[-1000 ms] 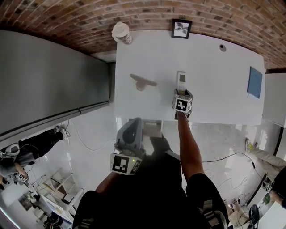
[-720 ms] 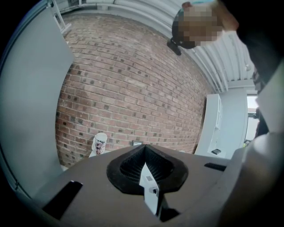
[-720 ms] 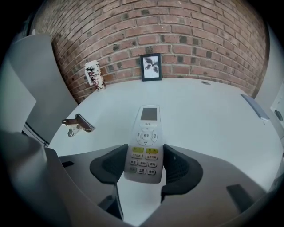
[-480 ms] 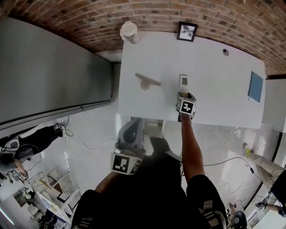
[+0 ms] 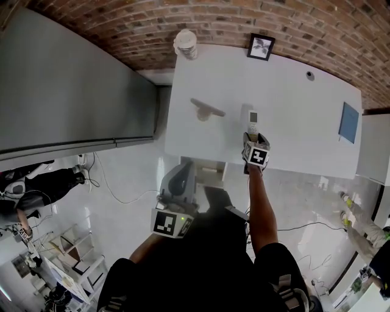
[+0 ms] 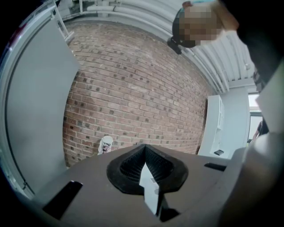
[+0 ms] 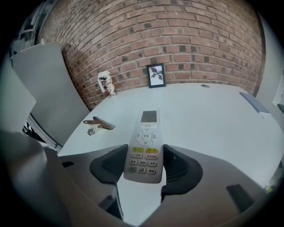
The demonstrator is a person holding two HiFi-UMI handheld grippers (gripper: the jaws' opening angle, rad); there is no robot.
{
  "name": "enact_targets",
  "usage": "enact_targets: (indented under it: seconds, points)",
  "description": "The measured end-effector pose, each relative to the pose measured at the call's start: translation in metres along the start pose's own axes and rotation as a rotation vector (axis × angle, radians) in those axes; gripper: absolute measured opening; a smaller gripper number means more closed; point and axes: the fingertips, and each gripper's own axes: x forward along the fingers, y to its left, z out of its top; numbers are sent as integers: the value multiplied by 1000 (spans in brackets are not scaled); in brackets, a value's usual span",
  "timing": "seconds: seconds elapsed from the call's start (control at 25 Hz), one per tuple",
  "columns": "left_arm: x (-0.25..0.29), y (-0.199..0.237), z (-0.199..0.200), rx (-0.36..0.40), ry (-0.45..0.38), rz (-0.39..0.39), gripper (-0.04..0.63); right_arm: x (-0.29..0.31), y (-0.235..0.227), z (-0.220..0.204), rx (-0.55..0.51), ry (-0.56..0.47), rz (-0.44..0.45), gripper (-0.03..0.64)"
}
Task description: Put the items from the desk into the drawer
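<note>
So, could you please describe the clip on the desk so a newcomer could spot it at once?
Start at the white desk against the brick wall. On its left half, left of the remote held in the right gripper, lies the clip. It is the only tan, winged thing there.

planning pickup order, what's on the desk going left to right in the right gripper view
metal clip, remote control, small dark disc, blue notebook; the patterned cup and picture frame overlap these, so left out

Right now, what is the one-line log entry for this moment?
left gripper: shut, empty | right gripper: shut on remote control over desk | metal clip: lying on desk
</note>
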Motion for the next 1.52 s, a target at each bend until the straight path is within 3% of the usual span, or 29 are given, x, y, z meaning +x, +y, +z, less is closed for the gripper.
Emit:
enact_targets:
  seconds: [0.36,0.84,1.16,1.52]
  points:
    - [-28,12,3,-19,-28,22,2,-33,20,-10,-28,-37,25,241]
    - [-84,33,4,-5,-54,-78,2,-99,74,-60,-21,-72,21,241]
    - [-130,64,-6,-12,-55,-88,2,-130,128,-111,-47,-53,44,241]
    - [-153,75,-32,-27,-26,-133,2,-139,183,-198,-94,46,112,241]
